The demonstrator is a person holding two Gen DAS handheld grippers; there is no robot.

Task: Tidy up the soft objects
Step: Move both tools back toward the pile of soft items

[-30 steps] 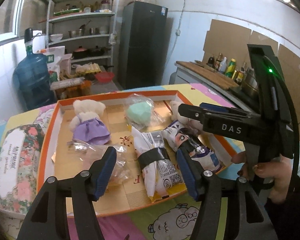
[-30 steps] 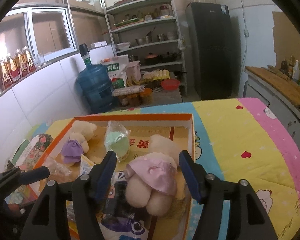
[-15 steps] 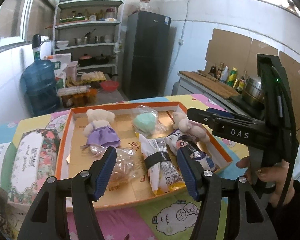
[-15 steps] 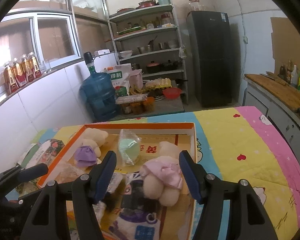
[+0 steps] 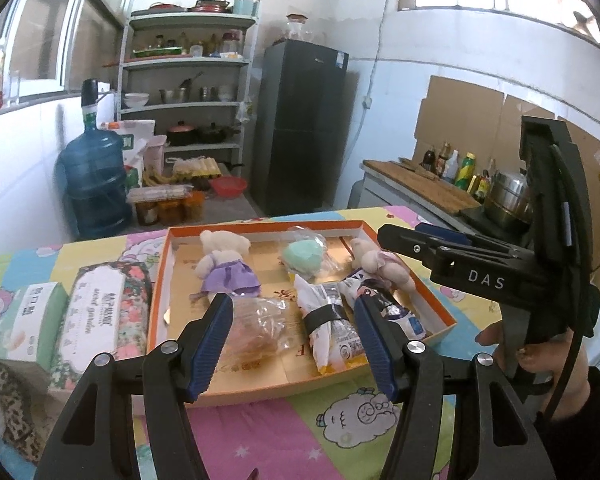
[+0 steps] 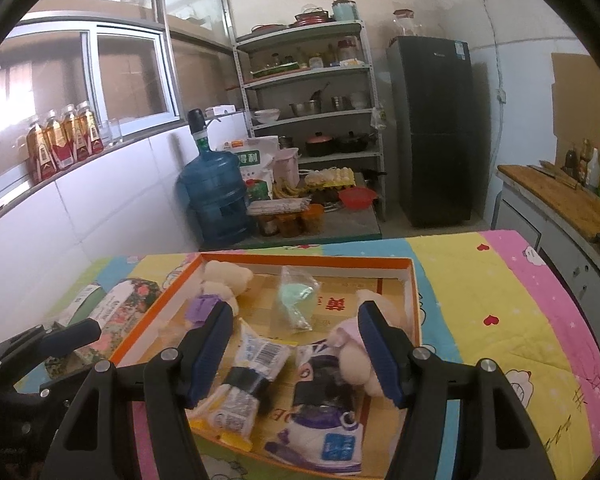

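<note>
An orange-rimmed shallow box (image 5: 158,296) (image 6: 416,300) on the quilted table holds the soft items. Inside are a plush bear in a purple dress (image 5: 224,268) (image 6: 216,292), a bagged green soft toy (image 5: 305,256) (image 6: 296,300), a plush bear in a pink dress (image 5: 380,264) (image 6: 352,356), a clear bag with a brown item (image 5: 260,328), and two printed packets (image 5: 332,332) (image 6: 248,384). My left gripper (image 5: 292,344) is open and empty, held back above the box's near edge. My right gripper (image 6: 296,352) is open and empty above the box's right part; it also shows in the left wrist view (image 5: 452,256).
A floral tissue box (image 5: 100,312) and a green-white box (image 5: 32,328) lie left of the orange box. Beyond the table stand a water jug (image 5: 94,184), metal shelves (image 5: 184,96), a dark fridge (image 5: 300,128) and a counter with bottles (image 5: 432,188).
Both grippers have pulled back and up from the box, so the box looks smaller and farther. Both stay open. The items in the box have not moved.
</note>
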